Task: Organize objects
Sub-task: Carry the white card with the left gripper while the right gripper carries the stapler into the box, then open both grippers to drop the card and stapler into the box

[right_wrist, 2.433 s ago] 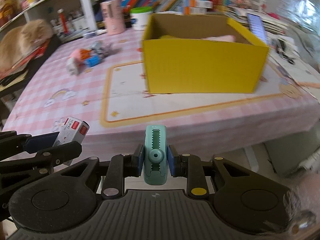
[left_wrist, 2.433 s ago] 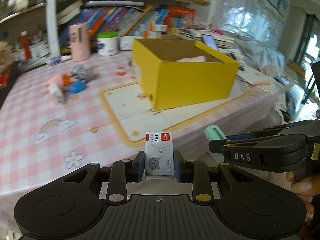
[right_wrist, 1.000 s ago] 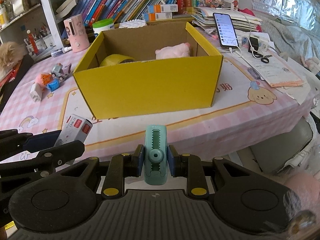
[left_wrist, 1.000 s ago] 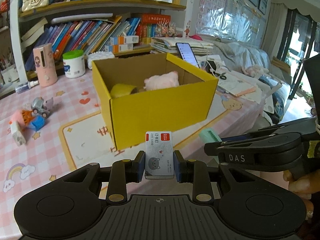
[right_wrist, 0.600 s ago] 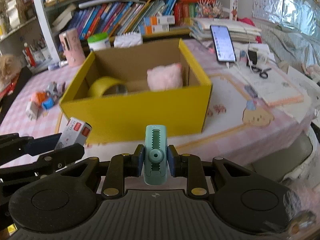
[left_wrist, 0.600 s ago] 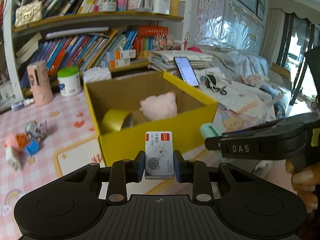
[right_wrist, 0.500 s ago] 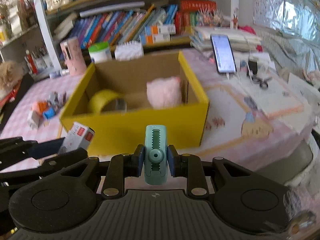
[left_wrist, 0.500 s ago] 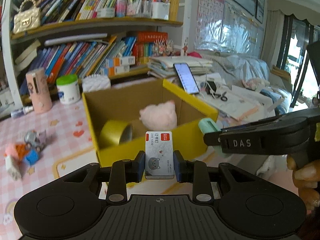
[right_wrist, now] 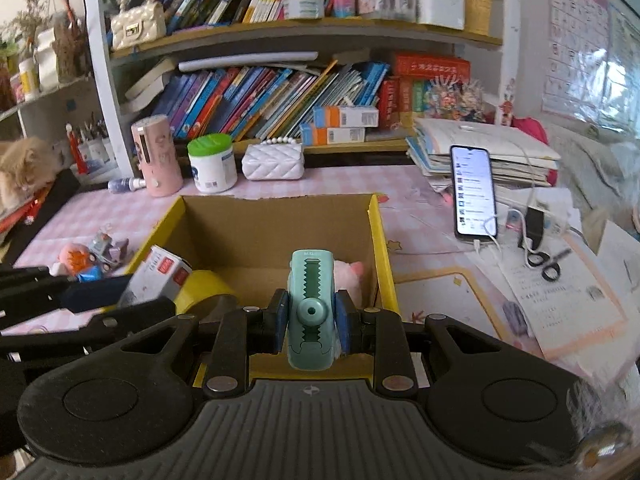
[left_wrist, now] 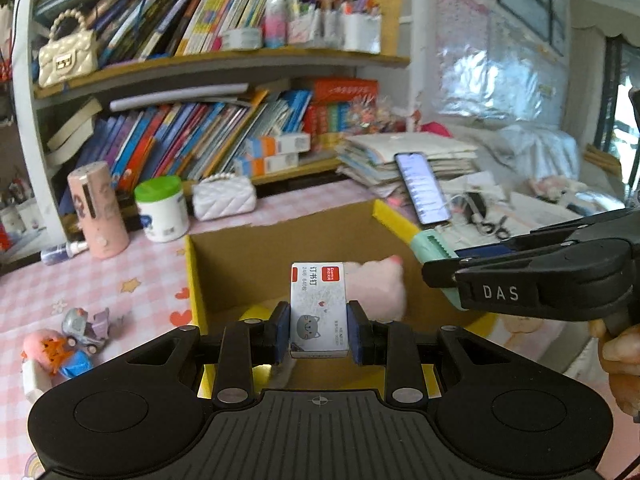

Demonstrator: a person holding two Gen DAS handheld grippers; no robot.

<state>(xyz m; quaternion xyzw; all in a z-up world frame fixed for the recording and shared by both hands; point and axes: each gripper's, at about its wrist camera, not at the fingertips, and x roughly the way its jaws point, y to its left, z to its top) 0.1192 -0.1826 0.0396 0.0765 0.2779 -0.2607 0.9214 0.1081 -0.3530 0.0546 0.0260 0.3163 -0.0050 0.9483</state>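
Yellow box (right_wrist: 382, 240) below: L gripper (left_wrist: 319, 330) clamping staple box (left_wrist: 318, 308), R gripper (right_wrist: 311, 326) clamping teal clip (right_wrist: 311, 308).

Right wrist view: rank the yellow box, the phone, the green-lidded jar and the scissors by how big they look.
1. yellow box
2. phone and green-lidded jar: look alike, unranked
3. scissors

— What sat in the box (right_wrist: 376, 216) on the table (right_wrist: 416, 204)?
— Tape roll (right_wrist: 200, 286) left, plush toy (right_wrist: 348, 270) right.
— Behind the box?
— Jar (right_wrist: 212, 162), purse (right_wrist: 274, 162), then shelf of books (right_wrist: 260, 92).
— Left of it?
— Small toys (right_wrist: 94, 256).
— Right?
— Phone (right_wrist: 474, 192) against a paper stack (right_wrist: 516, 156), scissors (right_wrist: 546, 262) nearer.
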